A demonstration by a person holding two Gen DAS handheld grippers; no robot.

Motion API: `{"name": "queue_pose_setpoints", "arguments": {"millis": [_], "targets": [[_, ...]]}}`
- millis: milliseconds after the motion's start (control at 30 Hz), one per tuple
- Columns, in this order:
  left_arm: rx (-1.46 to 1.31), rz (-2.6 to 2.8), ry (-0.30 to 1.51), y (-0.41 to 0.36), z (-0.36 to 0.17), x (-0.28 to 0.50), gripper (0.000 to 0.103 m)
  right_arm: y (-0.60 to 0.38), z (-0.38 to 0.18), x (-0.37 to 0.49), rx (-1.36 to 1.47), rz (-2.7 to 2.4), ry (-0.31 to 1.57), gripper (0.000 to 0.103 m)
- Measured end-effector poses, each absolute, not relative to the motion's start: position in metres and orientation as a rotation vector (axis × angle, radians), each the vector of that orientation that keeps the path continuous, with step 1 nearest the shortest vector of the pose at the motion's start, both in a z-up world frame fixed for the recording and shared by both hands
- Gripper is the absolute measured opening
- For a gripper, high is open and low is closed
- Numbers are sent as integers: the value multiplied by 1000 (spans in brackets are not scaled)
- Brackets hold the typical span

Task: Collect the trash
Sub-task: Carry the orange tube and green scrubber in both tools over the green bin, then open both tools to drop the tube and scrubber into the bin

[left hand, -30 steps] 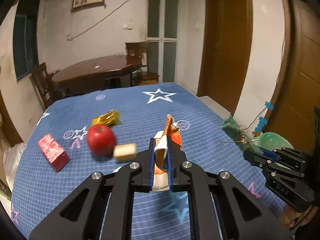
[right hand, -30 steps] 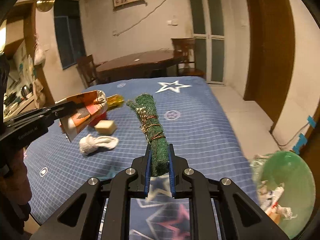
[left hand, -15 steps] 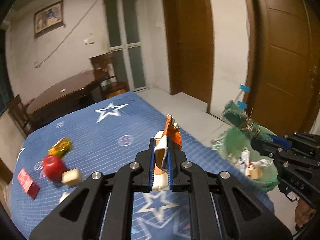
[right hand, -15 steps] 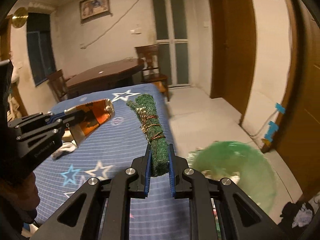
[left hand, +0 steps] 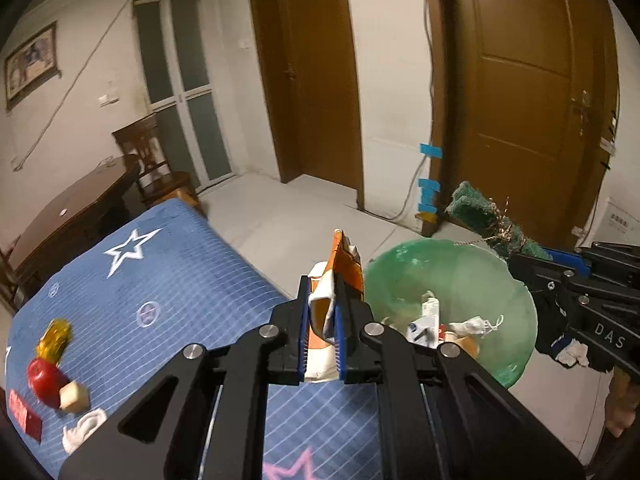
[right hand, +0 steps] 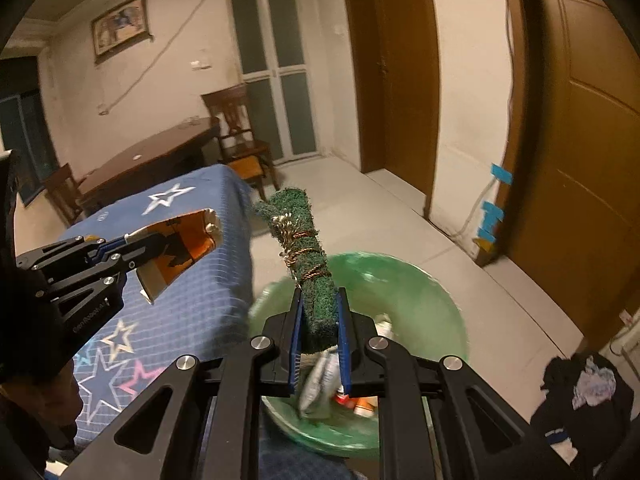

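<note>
Trash in two pieces, both held in the air. Orange-and-white wrapper (left hand: 336,280) is clamped between the narrow fingers of the left gripper (left hand: 323,320), poking up and forward past the fingertips; from the right wrist view the same wrapper (right hand: 182,246) sticks out sideways above the blue star-print bedspread (right hand: 208,280), near its floor-side edge. Green scrub pad (right hand: 306,256), rolled and bound with thin wire, is pinched between the fingers of the right gripper (right hand: 319,340), jaws drawn tight on its lower end, the free end tilted up and away. Seen from the left wrist, the pad (left hand: 486,226) hangs above the far rim of the green basin (left hand: 516,320). The basin stands on the pale floor just beside the bed edge, and holds other refuse: a white tube (left hand: 426,312), a crumpled white bit (left hand: 476,325), scraps too small to tell. In the right wrist view the basin (right hand: 420,296) lies directly below the pad, blurred. On the bedspread (left hand: 180,280), toward its left side: a red apple (left hand: 46,376), a pale cube (left hand: 74,398) touching it, a gold wrapper (left hand: 54,340) just beyond, a red packet (left hand: 24,418) at the edge of view, a white crumpled cloth (left hand: 84,428) near the cube. Dark clothing heap (right hand: 584,396) on the floor right of the basin.
</note>
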State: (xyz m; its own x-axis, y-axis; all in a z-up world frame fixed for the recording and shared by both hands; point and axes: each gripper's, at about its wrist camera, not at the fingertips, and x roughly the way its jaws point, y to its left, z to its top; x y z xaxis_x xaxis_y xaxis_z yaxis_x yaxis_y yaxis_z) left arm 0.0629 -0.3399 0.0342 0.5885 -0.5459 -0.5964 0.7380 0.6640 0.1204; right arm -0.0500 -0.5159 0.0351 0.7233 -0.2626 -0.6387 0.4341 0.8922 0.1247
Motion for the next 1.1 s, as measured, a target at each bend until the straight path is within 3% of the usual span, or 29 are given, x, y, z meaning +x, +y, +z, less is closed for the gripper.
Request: {"name": "queue_pose_setpoints", "arguments": {"millis": [533,567,600,633,900,1000,1100], "targets": [[360,-1080,750,-415,-9,76,13,-577,-11,-64,383,-517,783,17],[347,-1078,773,-417,-12,80,18,-580,-15,-63,391,-516,789,23],[335,-1067,798,-418,-15,85,36,-579,-17,-62,395,-525,795,31],[323,-1052,800,-419,-15,87,48,-581,-20,-61,398,-532,795,32],[348,-992,716,-391,-5,74,48,-573,-22,-55,398,-515,779,32],[340,-950,701,-376,2,76,63,-566,-21,-53,397,-498,773,32],[340,-928,687,-365,6,75,65,-559,-19,-50,380,-484,766,32]]}}
